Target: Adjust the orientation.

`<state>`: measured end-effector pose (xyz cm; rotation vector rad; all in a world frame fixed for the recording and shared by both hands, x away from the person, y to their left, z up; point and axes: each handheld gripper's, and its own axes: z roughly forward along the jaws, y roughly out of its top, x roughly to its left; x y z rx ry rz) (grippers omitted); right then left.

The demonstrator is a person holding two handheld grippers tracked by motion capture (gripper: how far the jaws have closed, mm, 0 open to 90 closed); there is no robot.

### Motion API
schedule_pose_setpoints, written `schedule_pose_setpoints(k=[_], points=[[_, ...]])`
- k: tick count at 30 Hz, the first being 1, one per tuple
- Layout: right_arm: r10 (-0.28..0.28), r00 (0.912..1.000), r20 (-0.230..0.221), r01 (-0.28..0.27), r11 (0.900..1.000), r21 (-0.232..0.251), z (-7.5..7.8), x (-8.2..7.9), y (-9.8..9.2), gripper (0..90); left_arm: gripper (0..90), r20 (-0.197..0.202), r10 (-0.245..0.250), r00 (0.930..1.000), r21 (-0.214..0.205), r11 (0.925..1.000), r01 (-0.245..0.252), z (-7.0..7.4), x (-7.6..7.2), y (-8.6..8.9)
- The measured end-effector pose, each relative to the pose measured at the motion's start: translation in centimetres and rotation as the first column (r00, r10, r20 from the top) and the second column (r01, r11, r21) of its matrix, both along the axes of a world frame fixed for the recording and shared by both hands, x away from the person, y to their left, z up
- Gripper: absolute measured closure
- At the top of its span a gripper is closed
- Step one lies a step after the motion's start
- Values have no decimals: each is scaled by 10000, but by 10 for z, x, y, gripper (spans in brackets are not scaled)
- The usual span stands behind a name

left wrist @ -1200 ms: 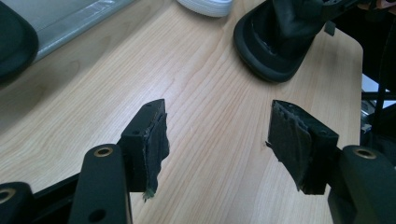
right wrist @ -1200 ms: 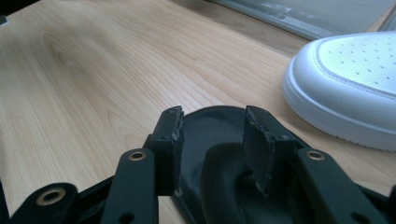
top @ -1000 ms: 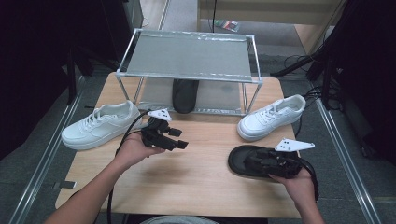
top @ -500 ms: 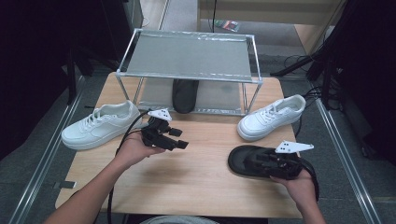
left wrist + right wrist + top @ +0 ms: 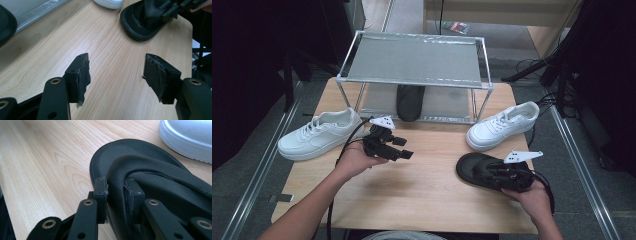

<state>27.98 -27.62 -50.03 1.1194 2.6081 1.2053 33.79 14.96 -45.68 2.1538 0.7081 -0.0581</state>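
Jaws of the right gripper (image 5: 117,195) pinch the soft strap of the black sandal (image 5: 482,170), which lies on the tabletop (image 5: 422,185); that strap looks pliant, so it may sag when raised. Left gripper (image 5: 116,75) jaws gape wide, with bare wood between them and the sandal well ahead.

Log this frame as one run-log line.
right gripper: shut on black slipper strap | left gripper: open, empty, over wooden table | second black slipper: under wire rack
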Motion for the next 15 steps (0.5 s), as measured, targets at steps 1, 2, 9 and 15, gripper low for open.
schedule_pose_setpoints(k=[1, 2, 9, 15], points=[[53, 10000, -5, -53, 10000, 63, 1, 0, 1, 759, 382, 9, -11, 10000, 11, 10000, 11, 0, 0, 0], [58, 10000, -33, -57, 9999, 110, 2, 0, 2, 760, 382, 15, 0, 10000, -3, 10000, 0, 0, 0, 1], [-96, 9995, -311, 103, 9997, 228, 10, 1, 15, 764, 387, 236, 49, 9997, -29, 10000, -49, 2, -3, 1], [-239, 9981, -563, 271, 9980, 574, 21, 2, 33, 767, 388, 341, 152, 9993, 18, 9999, -153, 3, -7, 3]])
